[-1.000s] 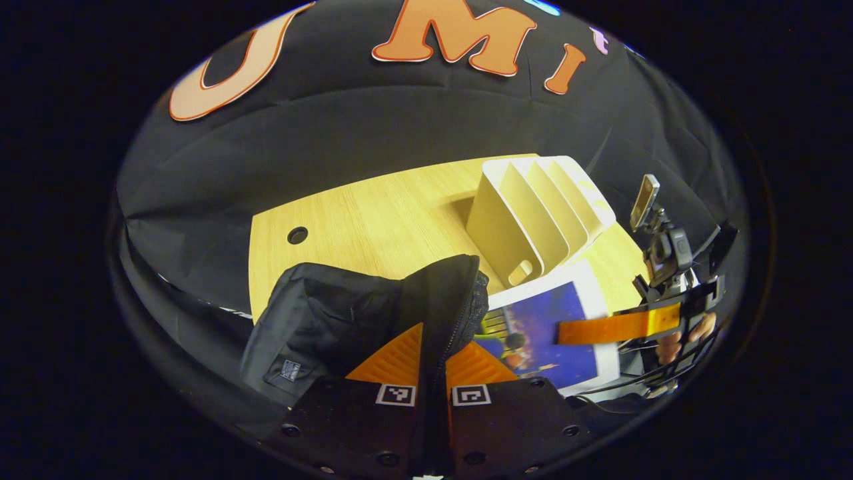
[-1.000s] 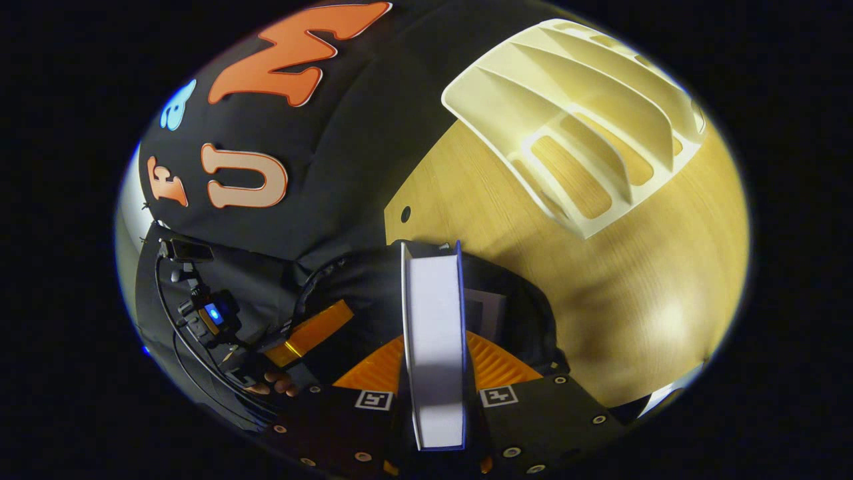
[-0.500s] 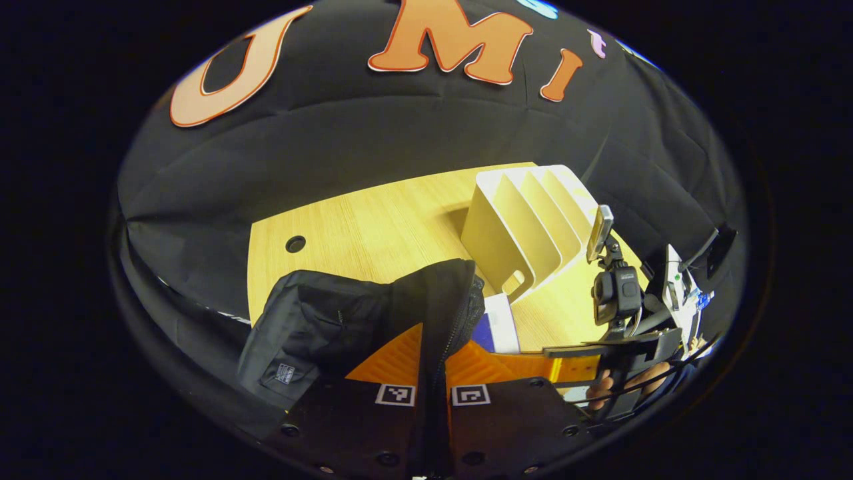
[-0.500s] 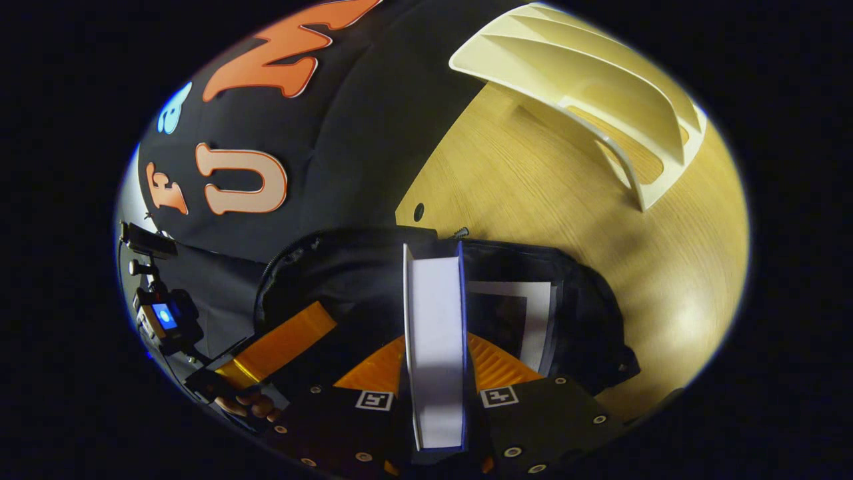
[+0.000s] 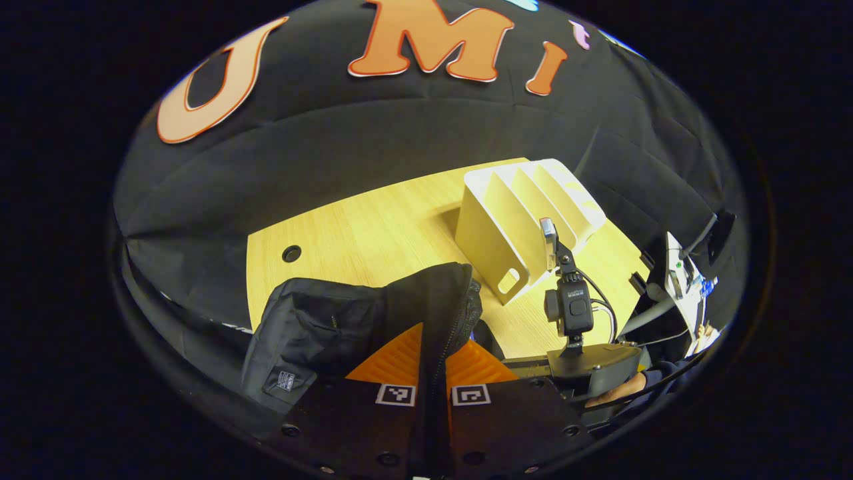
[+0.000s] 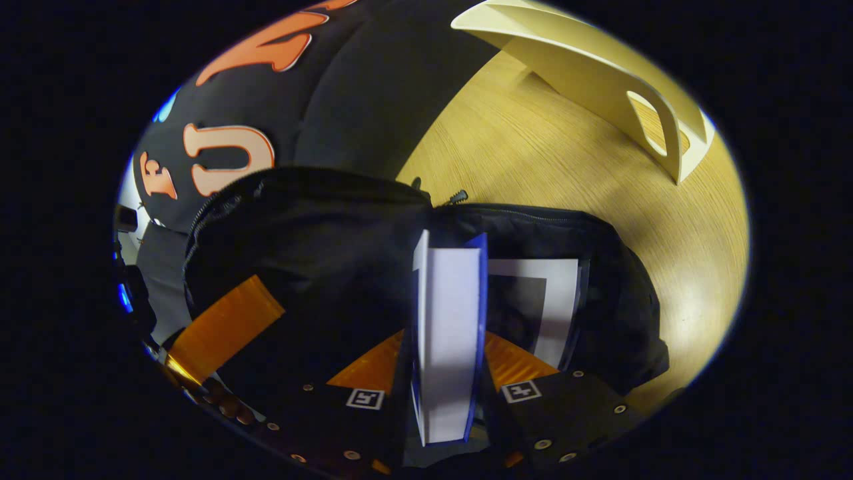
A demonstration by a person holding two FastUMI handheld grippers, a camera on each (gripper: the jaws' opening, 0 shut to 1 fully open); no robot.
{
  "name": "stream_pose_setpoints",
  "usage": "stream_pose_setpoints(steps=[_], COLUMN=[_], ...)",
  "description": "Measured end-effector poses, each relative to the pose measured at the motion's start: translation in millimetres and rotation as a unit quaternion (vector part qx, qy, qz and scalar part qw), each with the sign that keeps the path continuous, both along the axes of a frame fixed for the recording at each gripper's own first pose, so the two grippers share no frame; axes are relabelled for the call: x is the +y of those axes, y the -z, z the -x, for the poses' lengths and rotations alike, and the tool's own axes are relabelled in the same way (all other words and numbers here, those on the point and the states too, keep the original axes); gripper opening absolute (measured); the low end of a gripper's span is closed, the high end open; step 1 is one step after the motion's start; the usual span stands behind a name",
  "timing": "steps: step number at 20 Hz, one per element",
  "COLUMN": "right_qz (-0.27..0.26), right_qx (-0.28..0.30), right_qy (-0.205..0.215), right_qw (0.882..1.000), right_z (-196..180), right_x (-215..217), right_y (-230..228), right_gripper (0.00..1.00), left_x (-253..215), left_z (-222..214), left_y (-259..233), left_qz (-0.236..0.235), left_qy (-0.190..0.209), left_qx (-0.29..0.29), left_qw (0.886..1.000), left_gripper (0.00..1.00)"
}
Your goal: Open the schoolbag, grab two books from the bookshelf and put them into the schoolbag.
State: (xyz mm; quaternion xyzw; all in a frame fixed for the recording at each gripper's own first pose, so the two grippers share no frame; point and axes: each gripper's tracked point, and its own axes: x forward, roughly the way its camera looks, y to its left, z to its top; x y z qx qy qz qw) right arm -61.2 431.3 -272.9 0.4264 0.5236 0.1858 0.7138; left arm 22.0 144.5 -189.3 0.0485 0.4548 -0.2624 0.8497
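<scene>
Black fabric schoolbag [image 6: 320, 220] lies open on the wood-grain table [image 6: 533, 153], near the cream slotted bookshelf [image 5: 526, 220]. Left gripper [image 5: 433, 353] pinches the zippered flap. Right gripper [image 6: 445, 357] clamps a blue-edged book [image 6: 448, 333] inside the bag's mouth, beside a second book [image 6: 553, 300].

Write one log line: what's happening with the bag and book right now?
left gripper: shut on schoolbag flap | right gripper: shut on book, over open bag | another book inside | bookshelf empty
</scene>
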Motion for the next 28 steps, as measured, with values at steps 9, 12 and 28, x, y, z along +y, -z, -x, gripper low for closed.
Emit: stream_pose_setpoints(steps=[9,12,28], right_qz=[0.112,0.148,0.301], right_qx=[-0.060,-0.093,-0.260], right_qy=[-0.015,0.003,0.057], right_qw=[0.992,0.985,0.916], right_z=[11,9,-29], right_x=[-87,-125,-358], right_y=[-35,-51,-152], right_gripper=[0.97,0.97,0.97], left_x=[-4,-19,-169], left_z=[14,24,30], left_y=[20,24,-54], left_qz=[0.019,0.016,0.039], left_qy=[-0.019,-0.004,-0.099], left_qx=[0.011,0.008,-0.140], left_qw=[1.000,1.000,0.984], left_gripper=[0.07,0.17,0.98])
